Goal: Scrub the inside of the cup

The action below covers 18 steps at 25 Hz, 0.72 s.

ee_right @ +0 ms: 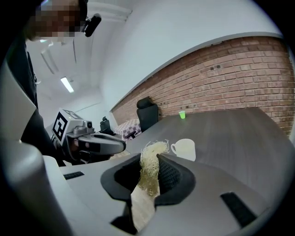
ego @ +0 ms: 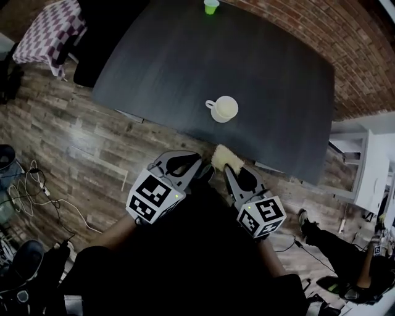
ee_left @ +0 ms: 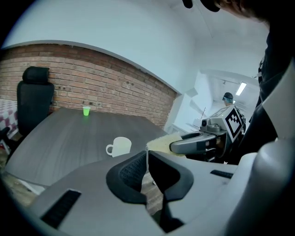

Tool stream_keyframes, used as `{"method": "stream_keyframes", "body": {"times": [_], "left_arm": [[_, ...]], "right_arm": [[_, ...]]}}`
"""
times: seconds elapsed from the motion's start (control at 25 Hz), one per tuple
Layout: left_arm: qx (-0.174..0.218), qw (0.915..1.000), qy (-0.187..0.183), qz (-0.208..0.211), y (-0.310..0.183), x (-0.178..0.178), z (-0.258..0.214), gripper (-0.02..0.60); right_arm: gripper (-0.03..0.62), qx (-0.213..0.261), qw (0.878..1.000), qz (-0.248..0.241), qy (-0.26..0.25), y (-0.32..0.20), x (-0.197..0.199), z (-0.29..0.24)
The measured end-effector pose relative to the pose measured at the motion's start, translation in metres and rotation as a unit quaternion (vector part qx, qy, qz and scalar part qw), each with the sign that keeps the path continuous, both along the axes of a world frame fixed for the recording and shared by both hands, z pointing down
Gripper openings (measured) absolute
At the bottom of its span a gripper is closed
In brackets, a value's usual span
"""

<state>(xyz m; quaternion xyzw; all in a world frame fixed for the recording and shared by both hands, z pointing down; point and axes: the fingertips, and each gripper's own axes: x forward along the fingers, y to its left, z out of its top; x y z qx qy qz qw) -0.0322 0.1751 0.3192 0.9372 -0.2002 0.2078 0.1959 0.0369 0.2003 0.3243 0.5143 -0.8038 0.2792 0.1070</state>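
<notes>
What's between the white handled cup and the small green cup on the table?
Nothing; the head view shows bare dark grey tabletop from white cup to green cup.

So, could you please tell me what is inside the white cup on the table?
From above, the white cup shows only a pale, bare-looking interior; nothing visibly stands in it. Both gripper views show just its outer wall.

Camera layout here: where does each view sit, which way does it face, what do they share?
Head view: on the person's head, facing steeply down at the table and white cup; shows left gripper and right gripper.
Left gripper view: on the left gripper, looking along its shut fingers toward the brick wall; right gripper at right.
Right gripper view: on the right gripper, looking along fingers shut on a sponge; left gripper at left.
Shared: all show the white cup and green cup.
</notes>
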Motion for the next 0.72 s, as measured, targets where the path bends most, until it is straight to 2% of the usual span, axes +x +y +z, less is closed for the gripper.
{"method": "stream_keyframes", "body": {"times": [0.2,0.52,0.72], "left_arm": [[0.006,0.9996,-0.014,-0.025,-0.028,0.04,-0.006,0.028],[0.01,0.9979,-0.029,-0.057,-0.062,0.109,-0.015,0.028],[-0.003,0.9969,-0.04,-0.068,-0.071,0.129,-0.007,0.028]], "right_arm": [[0.083,0.003,1.0,-0.016,-0.02,-0.03,0.046,-0.003],[0.083,-0.003,0.999,-0.007,-0.051,-0.073,0.13,-0.001],[0.083,-0.01,0.998,-0.019,-0.061,-0.089,0.149,0.008]]}}
